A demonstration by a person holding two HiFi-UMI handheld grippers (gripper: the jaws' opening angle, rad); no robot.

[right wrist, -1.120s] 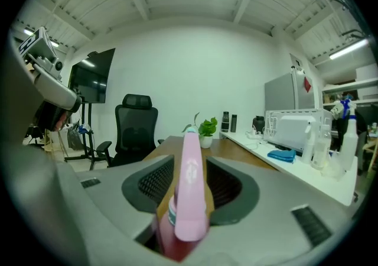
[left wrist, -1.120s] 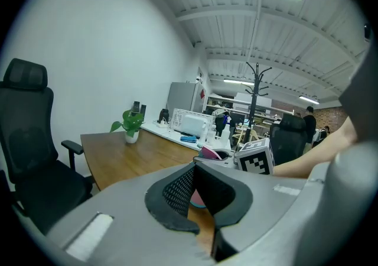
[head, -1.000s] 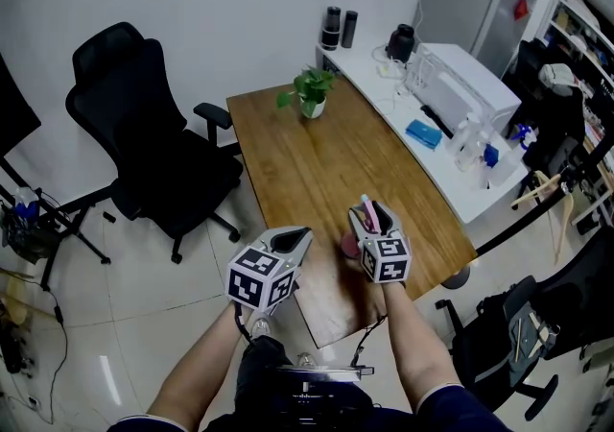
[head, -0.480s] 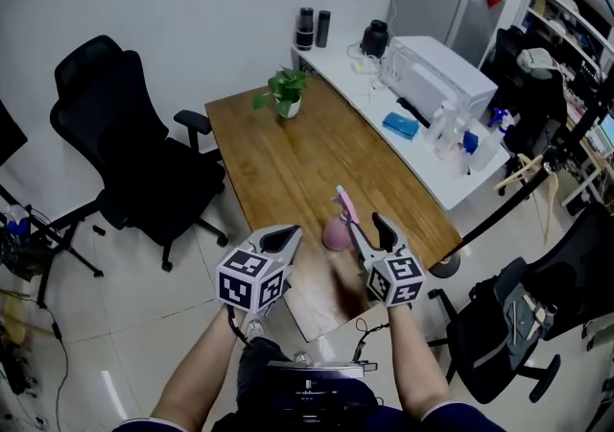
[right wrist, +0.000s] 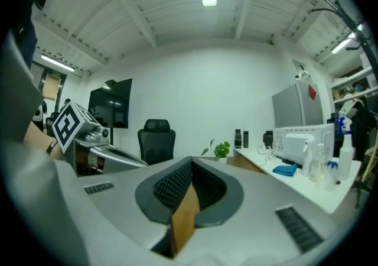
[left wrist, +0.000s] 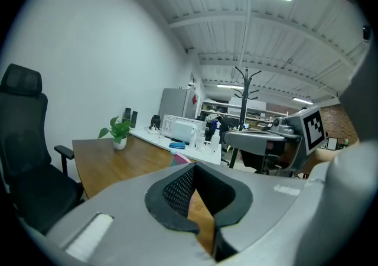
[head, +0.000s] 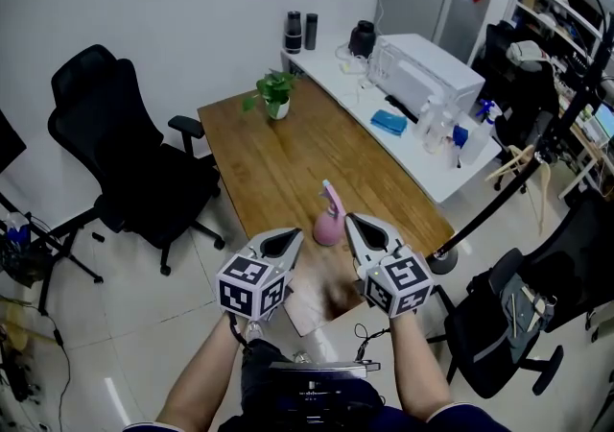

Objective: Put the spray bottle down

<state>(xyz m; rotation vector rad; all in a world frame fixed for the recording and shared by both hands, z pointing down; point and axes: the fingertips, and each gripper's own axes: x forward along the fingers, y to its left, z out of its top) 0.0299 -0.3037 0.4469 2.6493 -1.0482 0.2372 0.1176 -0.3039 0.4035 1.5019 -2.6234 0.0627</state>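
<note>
The pink spray bottle [head: 328, 220] stands upright on the wooden table [head: 259, 161], near its front end. Just right of the bottle and nearer to me, my right gripper [head: 353, 222] is raised above the table, shut and empty. To the bottle's left is my left gripper [head: 288, 240], also shut with nothing in it. In the left gripper view only the bottle's pink top [left wrist: 179, 159] peeks over the closed jaws of the left gripper [left wrist: 195, 167]. The right gripper view shows the right gripper [right wrist: 190, 159] closed, and the bottle is hidden there.
A potted plant [head: 273, 94] stands at the table's far end. A black office chair [head: 115, 132] is to the left. A white counter [head: 384, 104] to the right carries an appliance [head: 422, 70], bottles and a blue cloth [head: 389, 121]. Another dark chair [head: 518, 315] sits at the lower right.
The right gripper let go of the spray bottle, drew back and upward, and its jaws closed. The bottle now stands alone on the table. The left gripper rose slightly.
</note>
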